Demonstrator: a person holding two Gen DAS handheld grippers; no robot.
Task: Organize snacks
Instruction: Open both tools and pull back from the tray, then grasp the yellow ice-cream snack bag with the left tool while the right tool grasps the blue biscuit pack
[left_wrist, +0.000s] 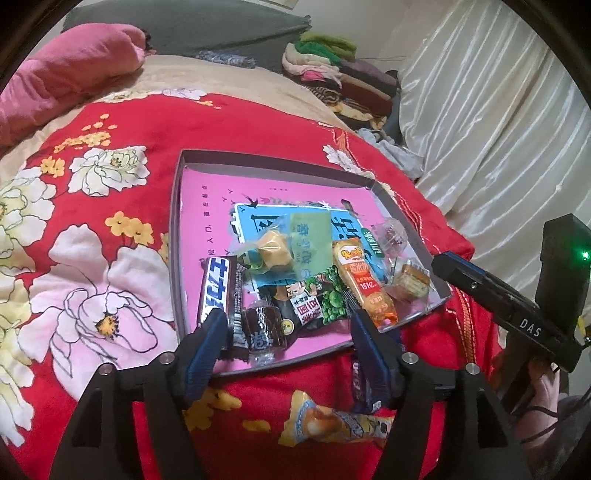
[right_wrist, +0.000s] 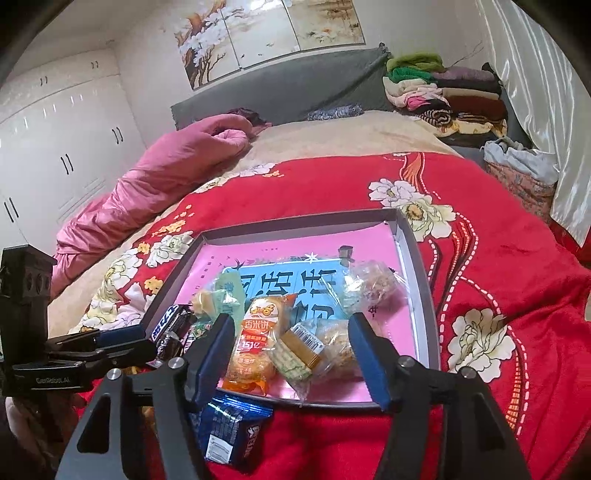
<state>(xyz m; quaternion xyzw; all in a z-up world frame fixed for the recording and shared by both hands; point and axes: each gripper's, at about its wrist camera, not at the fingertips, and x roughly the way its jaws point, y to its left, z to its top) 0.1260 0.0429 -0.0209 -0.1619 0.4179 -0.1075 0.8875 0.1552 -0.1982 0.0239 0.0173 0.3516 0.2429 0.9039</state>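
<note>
A shallow grey tray with a pink floor (left_wrist: 176, 236) lies on the red flowered blanket and holds several snacks. My left gripper (left_wrist: 290, 325) hangs open over its near edge. A dark brown wrapped candy (left_wrist: 264, 328) lies loose between the fingers, beside a white-lettered chocolate bar (left_wrist: 216, 291) and a green pea packet (left_wrist: 314, 299). My right gripper (right_wrist: 291, 328) is open over the tray (right_wrist: 421, 295). Below its fingers lie an orange rice-cracker packet (right_wrist: 255, 343) and a small wrapped cake (right_wrist: 299, 350), and the pads press on neither. A blue packet (right_wrist: 232, 428) and an orange-yellow packet (left_wrist: 340, 421) lie on the blanket outside the tray.
A pink quilt (right_wrist: 166, 177) is bunched at the far left of the bed. Folded clothes (right_wrist: 443, 92) are stacked at the far right by the grey headboard (right_wrist: 277, 88). A white curtain (left_wrist: 498, 129) hangs along the right side. White wardrobes (right_wrist: 55, 140) stand at the left.
</note>
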